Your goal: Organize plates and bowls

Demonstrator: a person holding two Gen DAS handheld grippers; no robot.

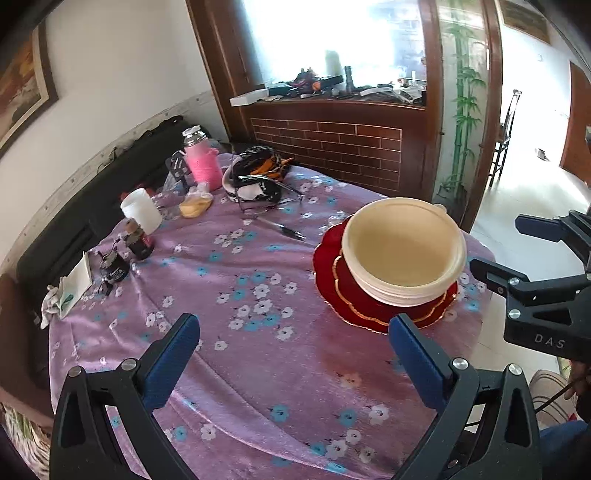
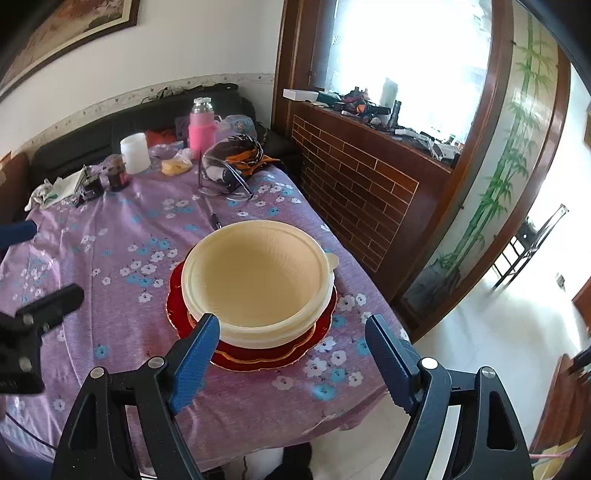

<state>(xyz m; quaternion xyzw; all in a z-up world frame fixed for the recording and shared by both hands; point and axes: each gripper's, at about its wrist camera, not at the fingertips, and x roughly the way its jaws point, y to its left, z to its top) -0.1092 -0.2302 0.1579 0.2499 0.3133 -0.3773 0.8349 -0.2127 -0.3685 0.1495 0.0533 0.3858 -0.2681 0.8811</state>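
Bowls stacked on the red plates, and both my hand-held grippers empty.

The cream bowls (image 2: pixel 258 280) sat in a stack on the red plates (image 2: pixel 273 354), near the edge of the table (image 1: pixel 258 369) with the purple flower cloth. My left hand-held gripper (image 1: pixel 295 339) was spread wide over bare cloth, holding nothing. My right hand-held gripper (image 2: pixel 291 332) was wide too, just in front of the bowls, not touching them.

A lived-in home dining room: a table under a purple floral tablecloth (image 1: pixel 258 369), a pink thermos (image 1: pixel 201 162), a framed picture (image 2: pixel 74 22) on the wall, a black sofa (image 2: pixel 110 125) behind, a cluttered wooden sill (image 1: pixel 332 103), a bamboo-painted panel (image 2: pixel 517 147) by the doorway.
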